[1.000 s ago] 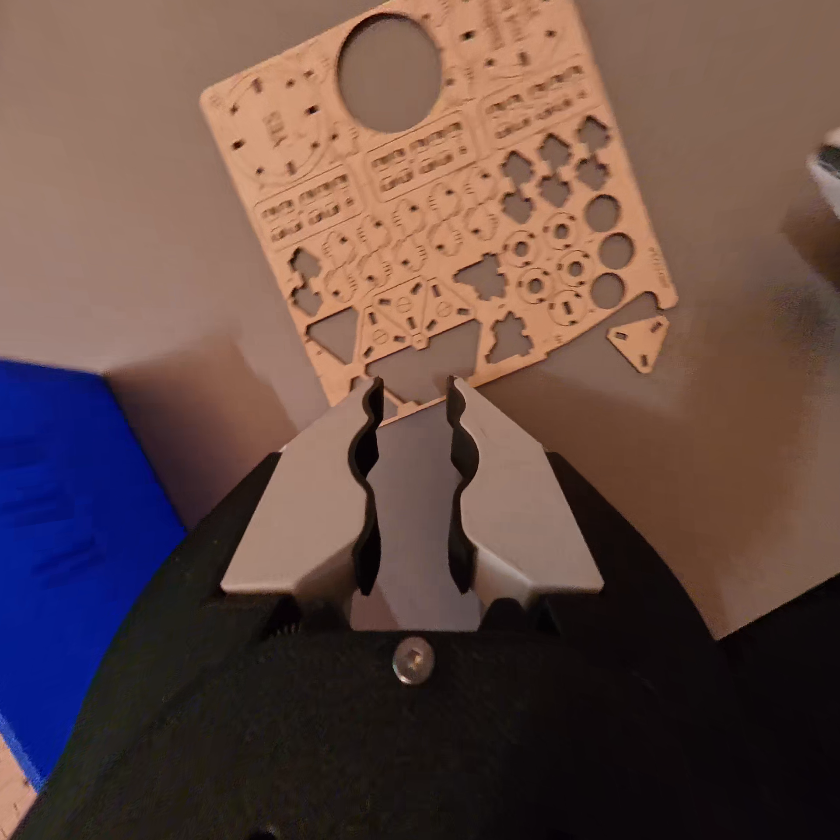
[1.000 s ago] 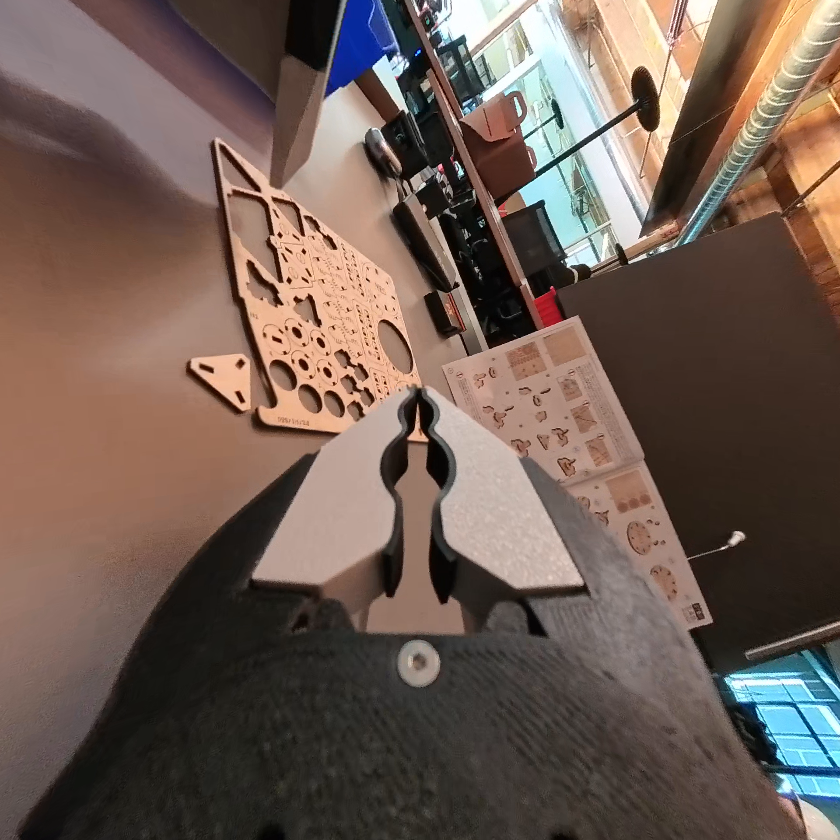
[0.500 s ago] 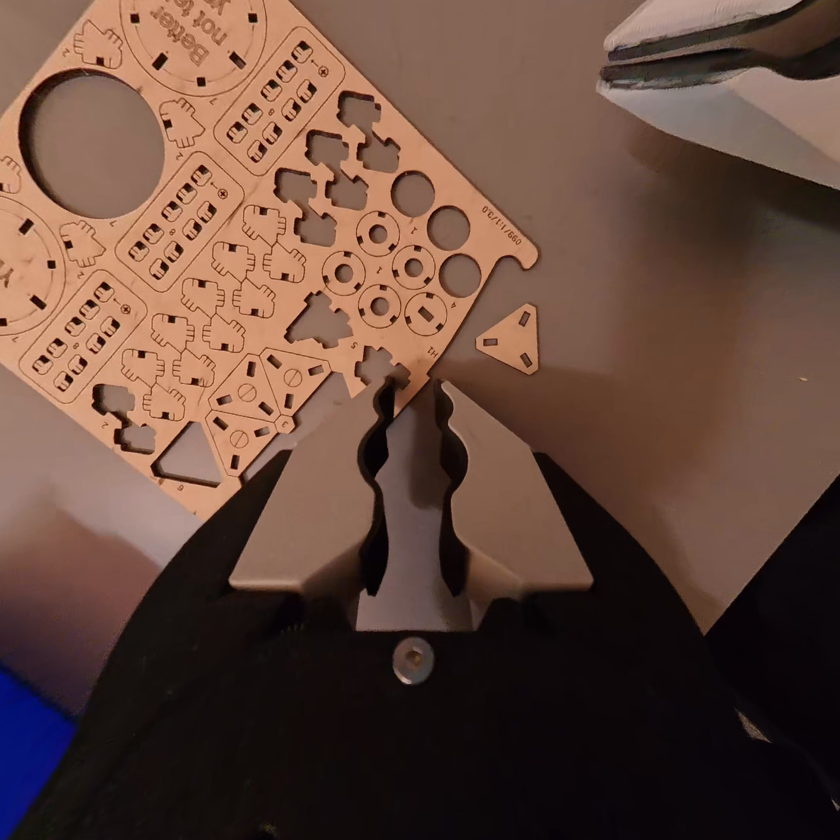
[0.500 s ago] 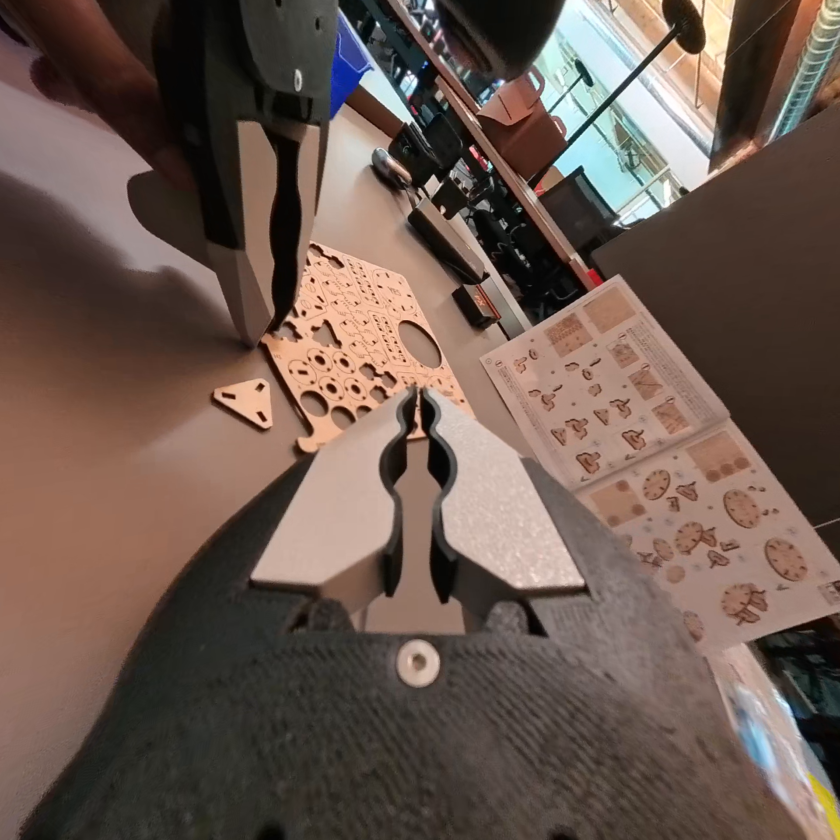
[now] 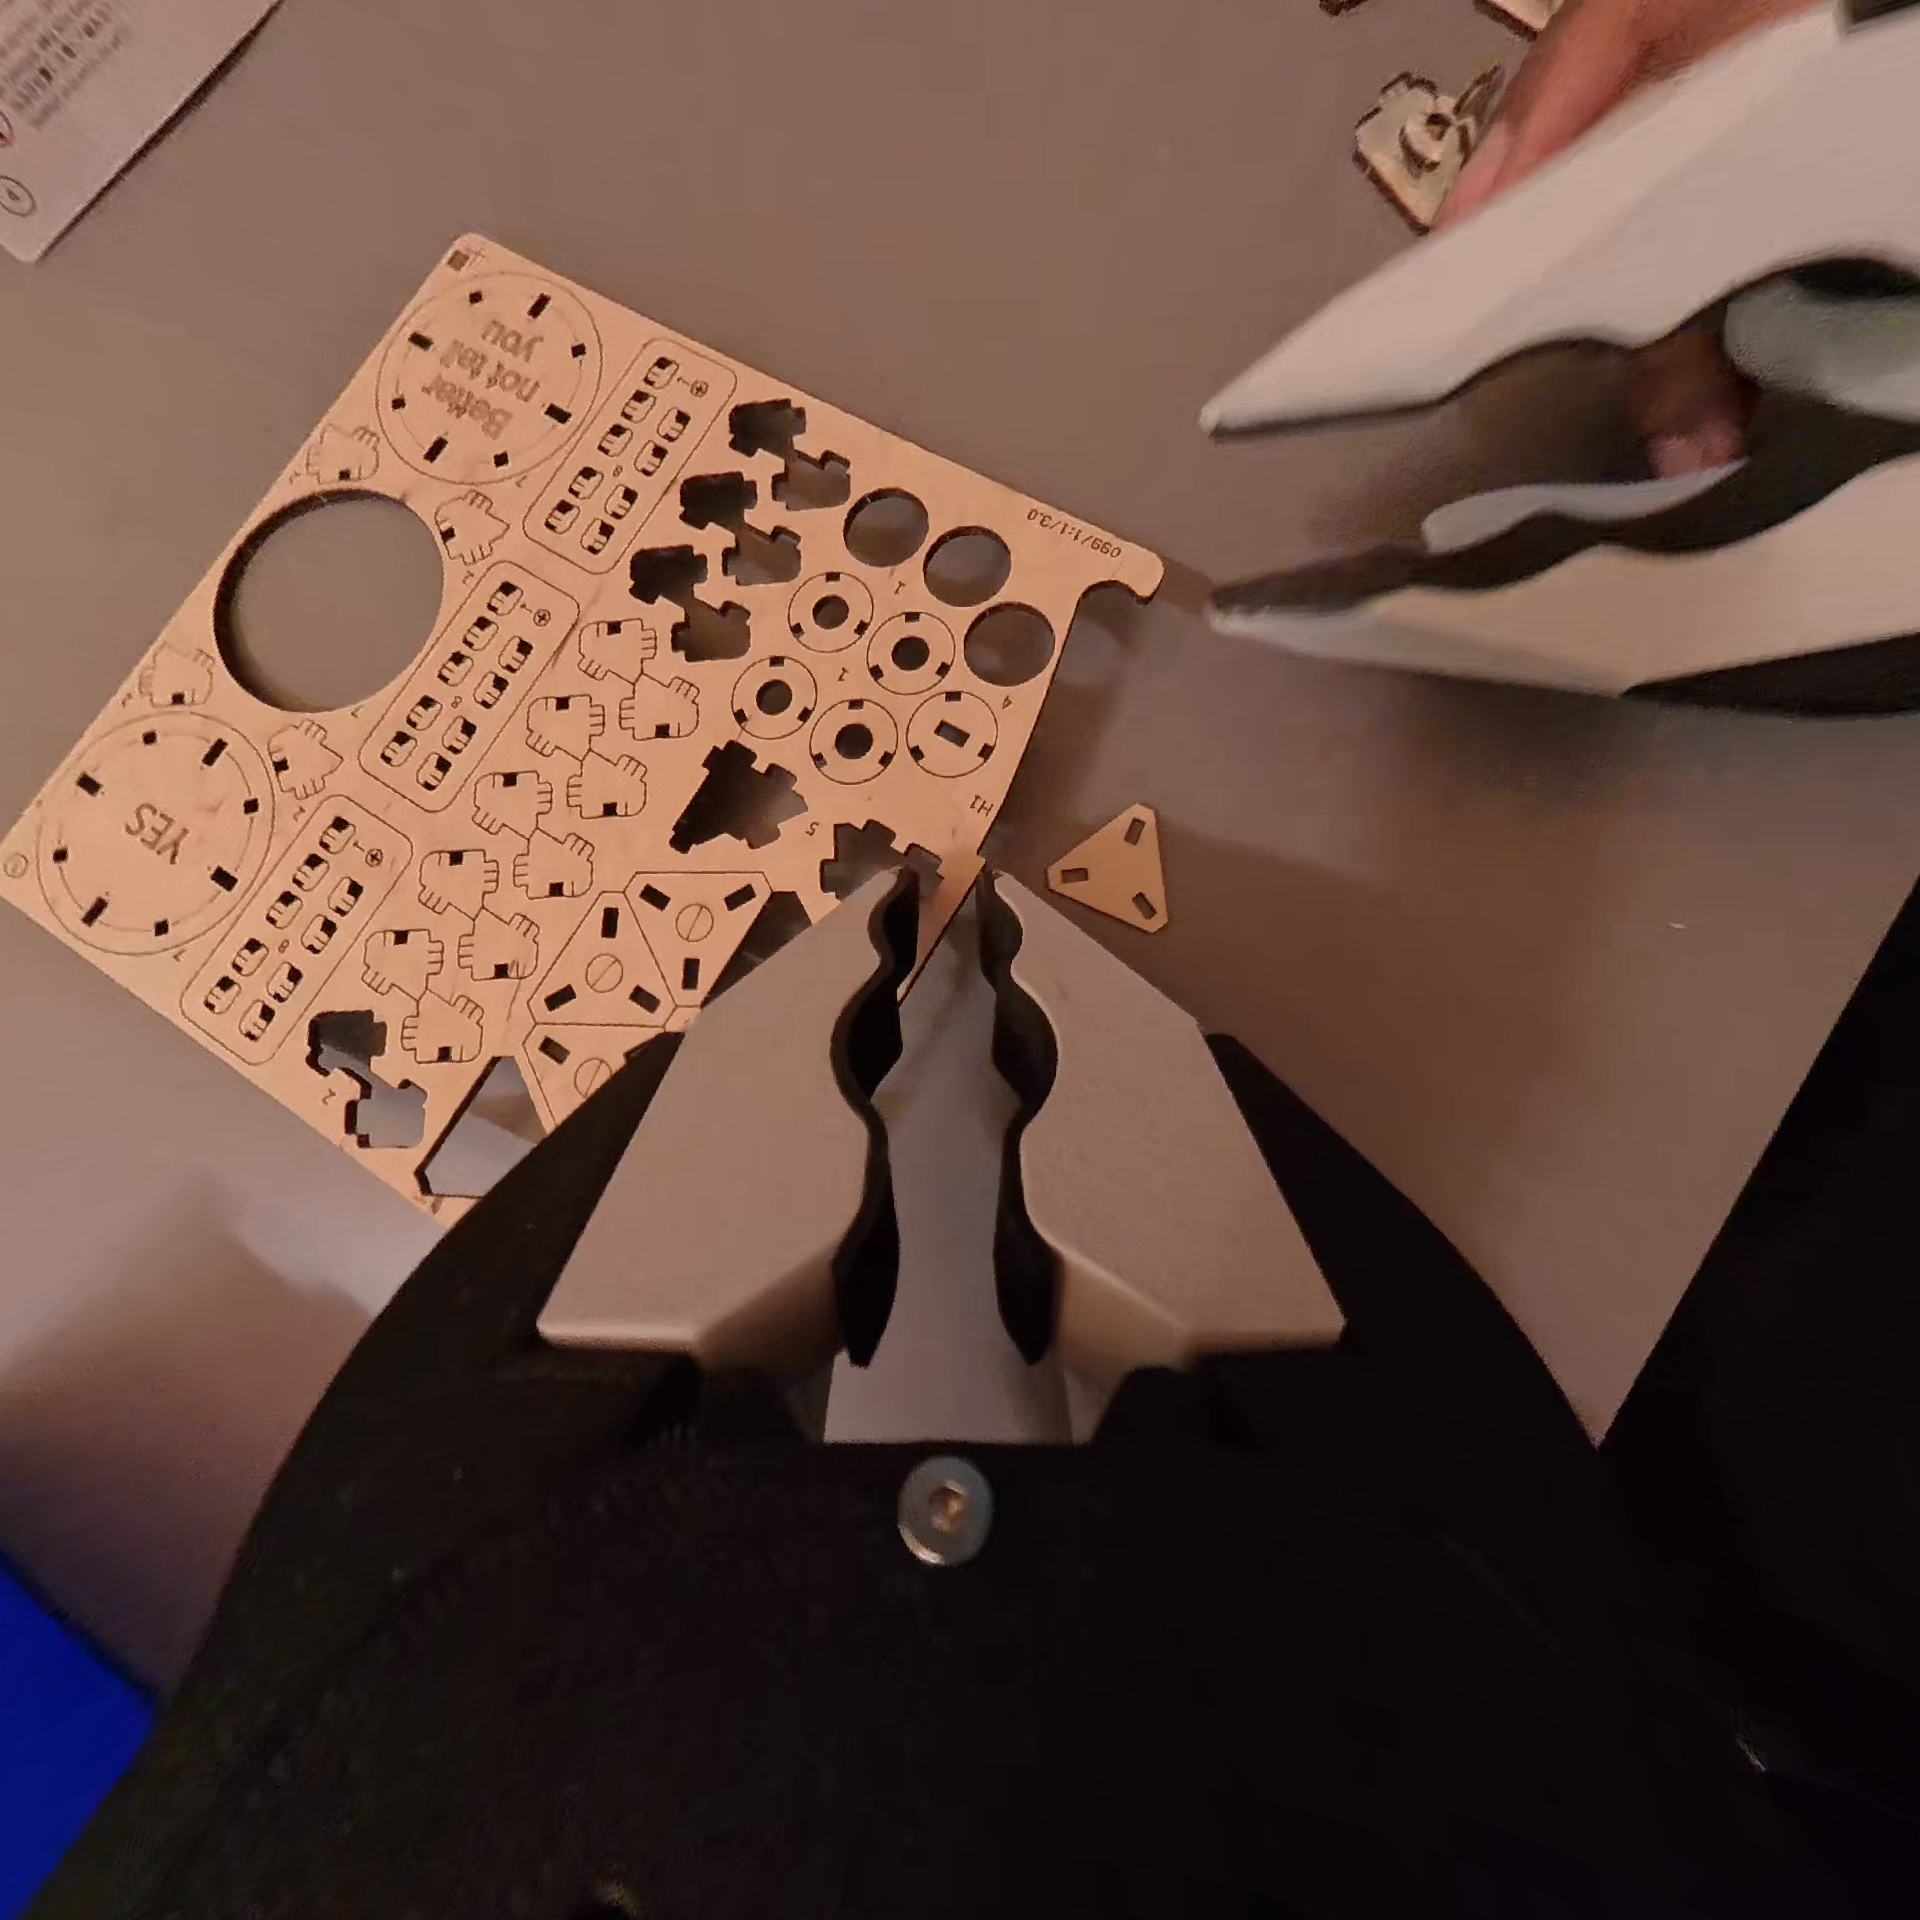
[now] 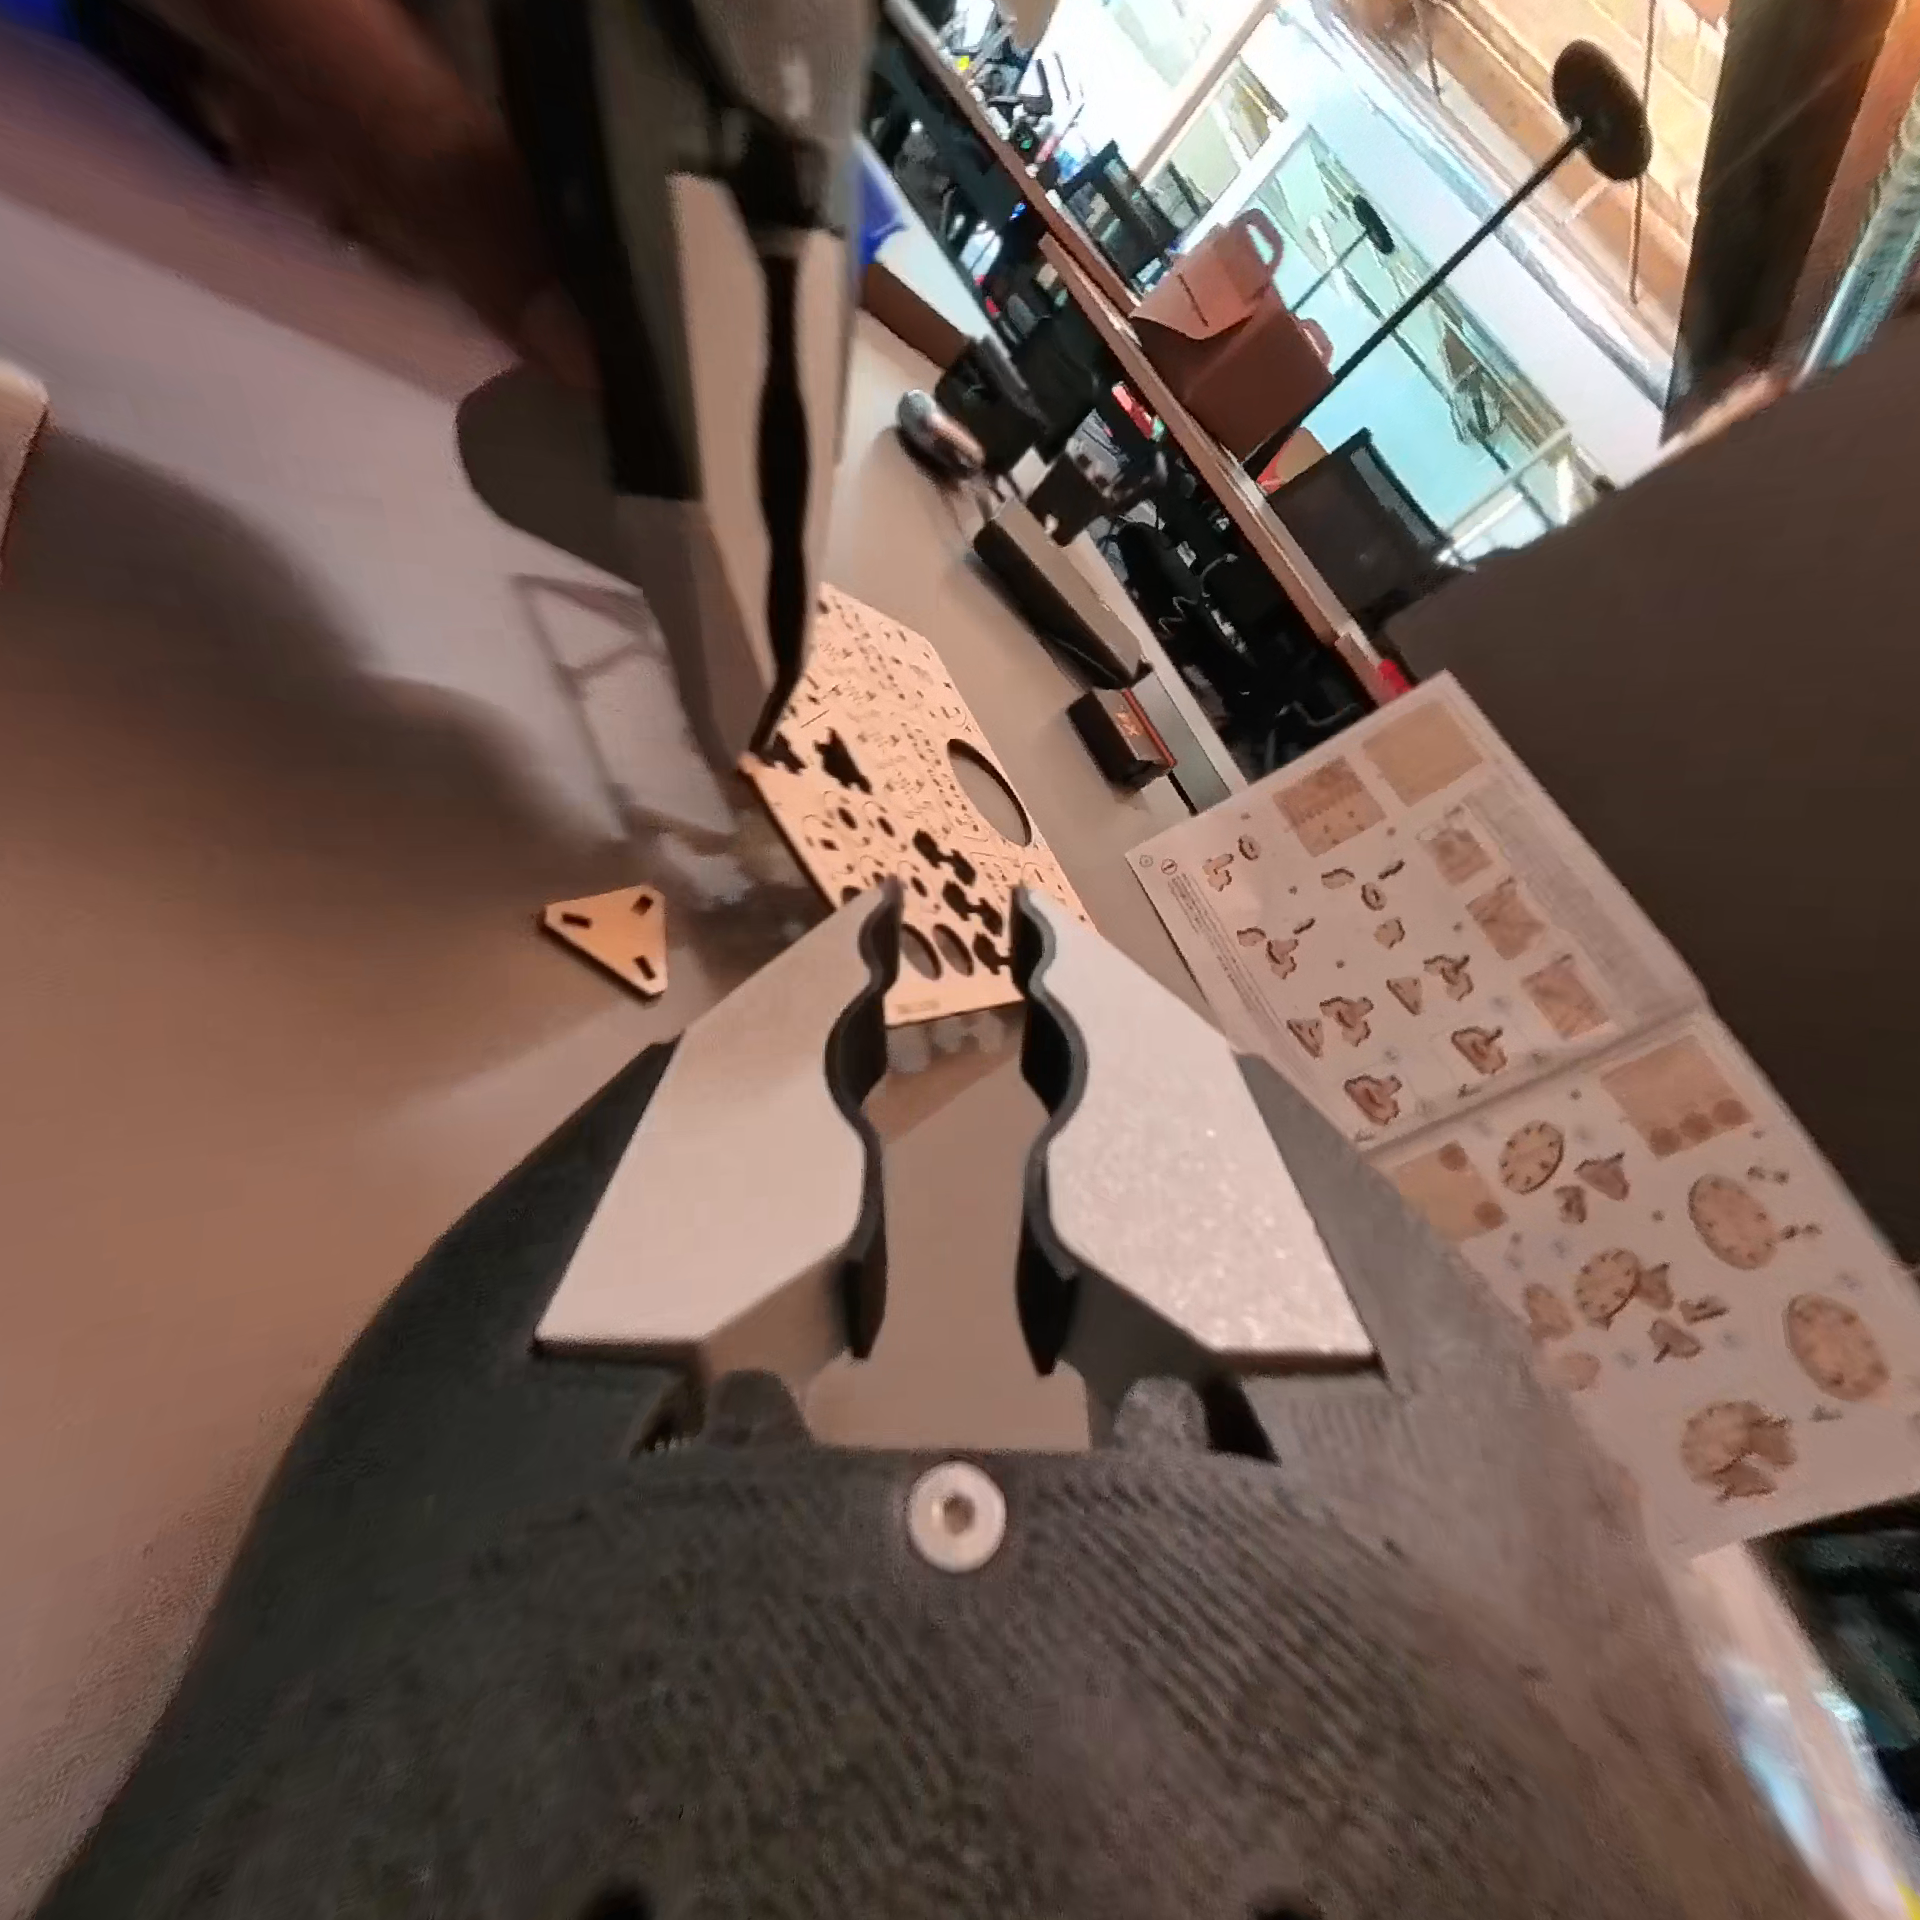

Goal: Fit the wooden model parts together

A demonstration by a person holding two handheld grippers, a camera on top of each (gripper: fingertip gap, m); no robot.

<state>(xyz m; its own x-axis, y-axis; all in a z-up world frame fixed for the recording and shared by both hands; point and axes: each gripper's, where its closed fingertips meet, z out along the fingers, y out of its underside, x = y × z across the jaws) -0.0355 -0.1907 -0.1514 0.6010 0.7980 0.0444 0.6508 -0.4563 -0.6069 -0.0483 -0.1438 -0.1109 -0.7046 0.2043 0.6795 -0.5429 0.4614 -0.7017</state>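
A thin wooden sheet [image 5: 582,727] of laser-cut parts, several of them punched out, lies on the grey table [image 5: 1351,1039]. My left gripper [image 5: 945,883] points down at the sheet's near right corner. Its jaws are narrow, with the left tip over a cutout and the right tip at the sheet's edge. I cannot tell if the pads press the strip between them. A loose triangular wooden piece [image 5: 1117,868] lies just right of it. My right gripper [image 6: 956,904] is open and empty, low over the sheet's [image 6: 883,790] near edge. The left wrist view shows the right gripper [image 5: 1216,514] beside the sheet's far right corner.
A printed instruction sheet [image 6: 1507,1039] lies right of the wooden sheet. Small assembled wooden parts [image 5: 1423,145] sit at the far right by a hand. A blue bin [image 5: 52,1683] is at the near left. Desks, monitors and a dark panel stand beyond the table. My right fingertips sit around 7 centimetres from my left ones. The left tips stand about 4 centimetres off the loose triangular wooden piece [image 5: 1117,868]. It turns up in the right wrist view [image 6: 642,921] as well.
My left gripper has moved to the sheet's right corner and narrowed its jaws round it. My right gripper, shut before, has opened and come in close to the sheet.
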